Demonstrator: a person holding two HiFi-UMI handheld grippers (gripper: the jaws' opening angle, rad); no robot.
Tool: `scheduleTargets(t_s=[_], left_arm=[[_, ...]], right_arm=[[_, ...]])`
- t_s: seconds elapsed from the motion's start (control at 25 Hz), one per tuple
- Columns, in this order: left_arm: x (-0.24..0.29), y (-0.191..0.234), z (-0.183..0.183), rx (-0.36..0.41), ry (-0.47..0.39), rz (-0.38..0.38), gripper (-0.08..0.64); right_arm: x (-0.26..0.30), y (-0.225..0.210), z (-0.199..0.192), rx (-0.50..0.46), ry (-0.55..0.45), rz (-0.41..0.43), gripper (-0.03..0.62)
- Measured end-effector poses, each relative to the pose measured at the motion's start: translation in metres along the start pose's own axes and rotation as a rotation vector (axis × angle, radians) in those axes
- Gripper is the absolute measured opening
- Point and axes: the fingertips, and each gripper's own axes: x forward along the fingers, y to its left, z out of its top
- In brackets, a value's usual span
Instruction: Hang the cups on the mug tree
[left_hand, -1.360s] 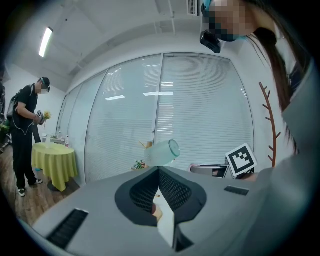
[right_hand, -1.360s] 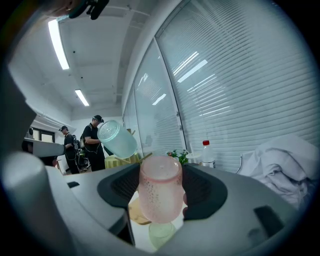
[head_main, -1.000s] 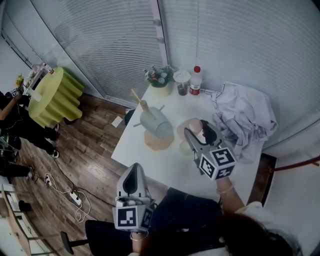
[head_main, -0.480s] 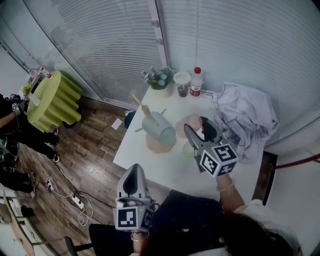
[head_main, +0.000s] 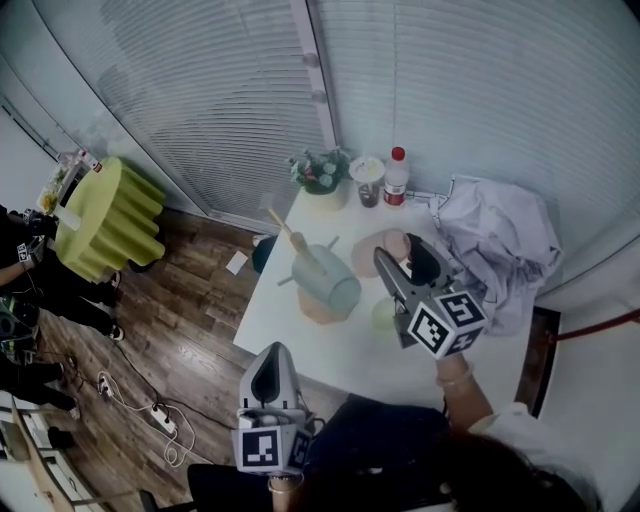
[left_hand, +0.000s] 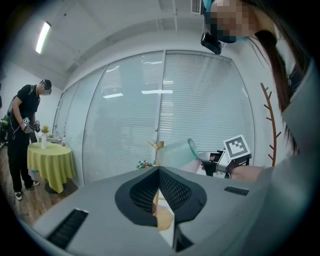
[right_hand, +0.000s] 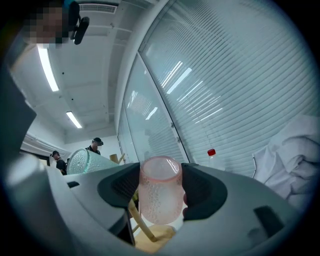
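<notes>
The wooden mug tree (head_main: 322, 300) stands on the white table (head_main: 280, 312), and a pale green cup (head_main: 332, 280) hangs tilted on one of its pegs. My right gripper (head_main: 402, 256) is just right of the tree, held above the table and shut on a pink dimpled cup (head_main: 392, 243). In the right gripper view the pink cup (right_hand: 160, 200) fills the space between the jaws, with the green cup (right_hand: 92, 161) to the left and a wooden peg (right_hand: 141, 226) below. My left gripper (head_main: 272, 358) is at the table's near edge, shut and empty. It faces the tree (left_hand: 159, 146).
A potted plant (head_main: 322, 172), a lidded drink cup (head_main: 367, 172) and a red-capped bottle (head_main: 397, 172) stand along the table's far edge. White cloth (head_main: 495, 245) is heaped at the right. A pale green round thing (head_main: 383, 316) lies under my right gripper. People stand by a yellow-green table (head_main: 105, 215) at the far left.
My right gripper has risen a little with the pink cup still in it. The left gripper has drifted slightly and stays shut. The green cup on the tree has not moved.
</notes>
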Motion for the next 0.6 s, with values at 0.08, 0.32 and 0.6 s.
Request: scheduleTargets(t_s=[0.08, 0.32, 0.6], left_arm=[[0.002, 0.000, 0.000, -0.001, -0.008, -0.005, 0.003], [0.007, 0.002, -0.012, 0.006, 0.055, 0.007, 0.003], [0.014, 0.000, -0.004, 0.004, 0.008, 0.011, 0.003]], right_arm=[[0.002, -0.002, 0.007, 0.019, -0.024, 0.000, 0.272], [0.012, -0.004, 0.017, 0.119, -0.080, 0.042, 0.272], [0.020, -0.002, 0.020, 0.172, -0.108, 0.112, 0.272]])
